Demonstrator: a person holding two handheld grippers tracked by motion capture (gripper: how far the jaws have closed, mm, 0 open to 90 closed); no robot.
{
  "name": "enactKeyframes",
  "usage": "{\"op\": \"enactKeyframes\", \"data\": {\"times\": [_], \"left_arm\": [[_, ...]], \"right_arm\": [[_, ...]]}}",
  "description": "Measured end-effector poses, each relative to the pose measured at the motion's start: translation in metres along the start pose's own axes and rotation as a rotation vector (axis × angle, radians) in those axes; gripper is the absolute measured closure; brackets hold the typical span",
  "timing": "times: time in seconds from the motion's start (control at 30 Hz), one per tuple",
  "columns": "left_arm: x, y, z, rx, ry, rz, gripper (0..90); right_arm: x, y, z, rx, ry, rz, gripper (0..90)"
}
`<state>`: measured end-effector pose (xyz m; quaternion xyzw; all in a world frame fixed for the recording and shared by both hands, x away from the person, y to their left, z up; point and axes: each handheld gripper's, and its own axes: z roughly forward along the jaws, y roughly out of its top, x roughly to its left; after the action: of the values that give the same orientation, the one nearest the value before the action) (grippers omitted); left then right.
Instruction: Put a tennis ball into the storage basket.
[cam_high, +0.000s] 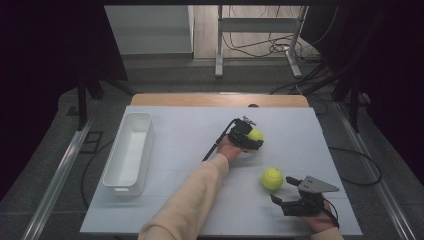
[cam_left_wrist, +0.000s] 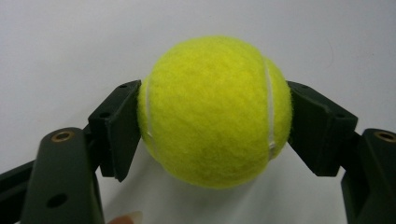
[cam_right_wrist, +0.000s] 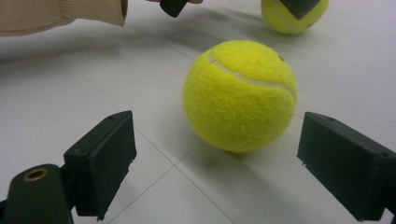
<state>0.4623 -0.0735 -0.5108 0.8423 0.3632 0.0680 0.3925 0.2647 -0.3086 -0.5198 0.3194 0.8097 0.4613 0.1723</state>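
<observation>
Though no logo is readable, left gripper clamps tennis ball

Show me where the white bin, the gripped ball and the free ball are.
white bin (cam_high: 145, 131): high view, right rim.
gripped ball (cam_left_wrist: 212, 112): left gripper view, middle of felt.
free ball (cam_right_wrist: 240, 95): right gripper view, front face.

Two yellow tennis balls well apart on white table
</observation>
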Motion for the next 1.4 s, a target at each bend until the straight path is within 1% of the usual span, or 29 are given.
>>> {"op": "enactKeyframes", "data": {"times": [0.13,0.33,0.47,0.67,1.0,1.27,1.4], "left_arm": [[0.001,0.001,-0.006,-0.008,-0.007,-0.007,25.7],[0.0,0.0,-0.017,-0.034,-0.021,-0.012,25.8],[-0.001,-0.002,-0.022,-0.035,-0.026,-0.001,25.8],[-0.002,-0.004,-0.028,-0.042,-0.031,0.002,25.8],[-0.003,-0.007,-0.037,-0.046,-0.033,-0.003,25.8],[-0.003,-0.01,-0.046,-0.048,-0.03,0.012,25.8],[-0.004,-0.012,-0.049,-0.057,-0.035,0.005,25.8]], "right_arm": [[0.0,0.0,0.0,0.001,0.0,0.001,12.1],[0.0,0.0,0.0,-0.001,0.0,-0.001,12.1],[0.0,0.0,0.0,-0.001,0.0,-0.002,12.1],[0.001,0.0,0.0,0.008,-0.004,-0.005,12.2],[0.001,0.0,0.0,0.008,-0.004,-0.007,12.2],[0.001,0.0,0.0,0.009,-0.005,-0.008,12.1],[0.001,0.0,0.0,0.008,-0.004,-0.007,12.2]]}}
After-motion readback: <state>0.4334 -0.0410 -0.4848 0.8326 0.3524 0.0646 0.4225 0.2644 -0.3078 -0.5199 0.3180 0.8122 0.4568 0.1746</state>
